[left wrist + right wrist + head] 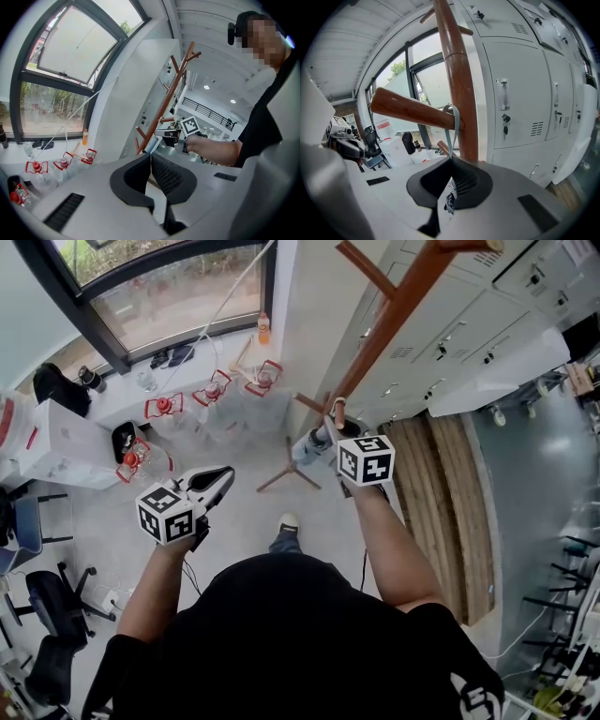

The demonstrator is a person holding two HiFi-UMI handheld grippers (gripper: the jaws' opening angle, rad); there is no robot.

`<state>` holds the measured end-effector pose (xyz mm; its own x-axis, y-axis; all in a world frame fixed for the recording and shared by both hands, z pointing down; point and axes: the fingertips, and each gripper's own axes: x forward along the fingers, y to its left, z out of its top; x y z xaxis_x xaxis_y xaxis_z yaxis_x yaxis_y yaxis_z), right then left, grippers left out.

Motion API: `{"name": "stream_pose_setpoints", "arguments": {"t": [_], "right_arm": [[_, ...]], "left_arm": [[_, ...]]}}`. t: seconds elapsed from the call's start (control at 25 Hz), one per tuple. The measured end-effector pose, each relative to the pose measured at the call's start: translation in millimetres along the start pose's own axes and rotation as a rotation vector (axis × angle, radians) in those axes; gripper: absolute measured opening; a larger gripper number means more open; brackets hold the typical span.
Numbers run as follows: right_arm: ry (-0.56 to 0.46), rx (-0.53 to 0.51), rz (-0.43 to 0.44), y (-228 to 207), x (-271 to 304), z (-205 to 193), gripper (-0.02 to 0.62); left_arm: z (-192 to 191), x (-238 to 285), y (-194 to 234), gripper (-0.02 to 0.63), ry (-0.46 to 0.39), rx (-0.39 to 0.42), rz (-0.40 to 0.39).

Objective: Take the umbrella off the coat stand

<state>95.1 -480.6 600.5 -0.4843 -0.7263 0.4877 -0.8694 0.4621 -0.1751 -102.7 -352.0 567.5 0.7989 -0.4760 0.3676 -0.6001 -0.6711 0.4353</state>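
Note:
The brown wooden coat stand point(389, 320) slants across the head view, its feet by my shoe. A folded grey umbrella point(312, 443) hangs low on it by a grey-blue strap point(452, 126) looped over a side peg point(412, 110). My right gripper point(334, 426) is at that peg, shut on the strap just below the wood point(451, 159). The umbrella's body point(449, 202) shows under the jaws. My left gripper point(214, 486) hangs apart to the left, shut point(150, 155) with nothing in it. It looks toward the stand point(164, 105) and the umbrella point(153, 144).
White lockers point(487, 324) stand right behind the stand. Several water bottles with red handles point(164, 409) sit on the floor under the window, with an orange bottle point(263, 328) on the sill. Office chairs point(47, 606) and white boxes point(66, 446) are at the left.

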Motion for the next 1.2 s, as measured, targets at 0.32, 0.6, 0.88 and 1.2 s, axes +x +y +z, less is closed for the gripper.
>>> {"name": "stream_pose_setpoints", "arguments": {"t": [0.32,0.6,0.88,1.2], "right_arm": [[-0.008,-0.007,-0.009,9,-15,4,0.014],[-0.022,-0.005,-0.017,16,-31,7,0.014],[-0.028,-0.008,-0.019,28,-49,3,0.014],[-0.04,-0.022,-0.017,45,-70,1,0.014]], "left_arm": [[2,-12,-9,0.028,-0.009,0.018,-0.003],[3,-24,-18,0.028,-0.018,0.033,-0.003],[2,-37,-31,0.028,-0.021,0.055,-0.013],[-3,-56,-48,0.028,-0.025,0.076,-0.018]]}}
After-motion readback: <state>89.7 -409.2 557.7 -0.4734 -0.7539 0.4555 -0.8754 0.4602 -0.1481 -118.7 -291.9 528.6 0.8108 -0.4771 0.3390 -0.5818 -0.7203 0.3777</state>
